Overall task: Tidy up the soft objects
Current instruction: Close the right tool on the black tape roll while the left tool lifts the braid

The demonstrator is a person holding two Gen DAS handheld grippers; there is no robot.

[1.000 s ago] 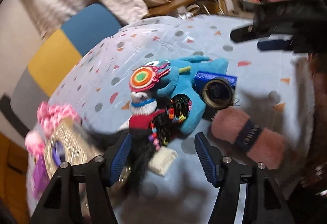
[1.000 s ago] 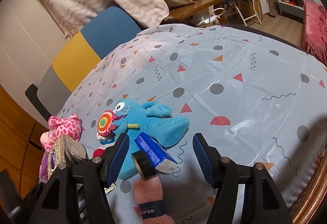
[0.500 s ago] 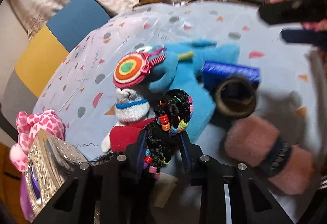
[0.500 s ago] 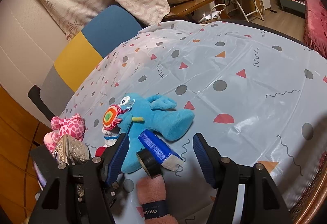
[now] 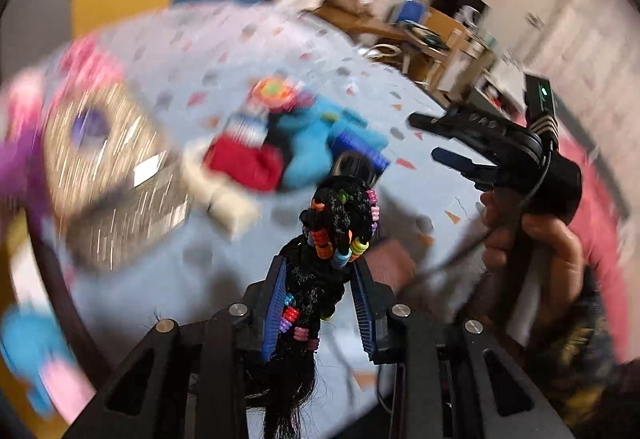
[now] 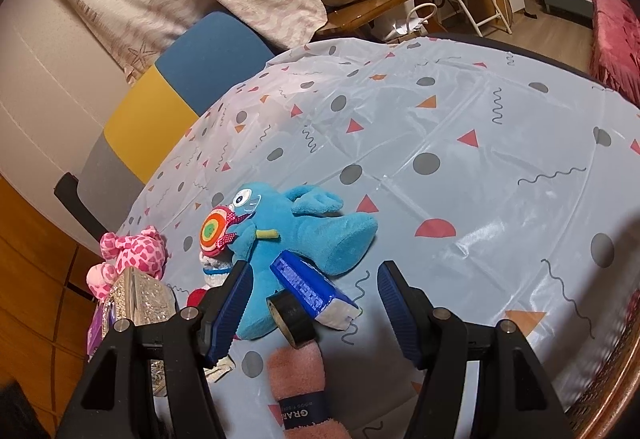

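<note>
My left gripper (image 5: 320, 303) is shut on a black braided hair piece with coloured beads (image 5: 340, 231) and holds it above the table. My right gripper (image 6: 316, 299) is open and empty, hovering over a blue plush toy (image 6: 296, 227), a blue box (image 6: 312, 287), a black tape roll (image 6: 292, 319) and a pink rolled towel (image 6: 300, 379). The right gripper also shows in the left wrist view (image 5: 480, 147). A doll with a rainbow disc (image 6: 214, 235) lies left of the blue plush. A pink spotted plush (image 6: 132, 251) sits at the table's left edge.
A glittery silver box (image 6: 140, 295) stands by the pink plush. The table wears a light blue patterned cloth (image 6: 440, 139). A blue, yellow and grey chair (image 6: 172, 95) stands behind the table. A wicker rim (image 6: 616, 379) shows at the lower right.
My left gripper closed on the beaded hair piece, lifted it off the doll pile and swung left; its view is now blurred. The right gripper barely moved.
</note>
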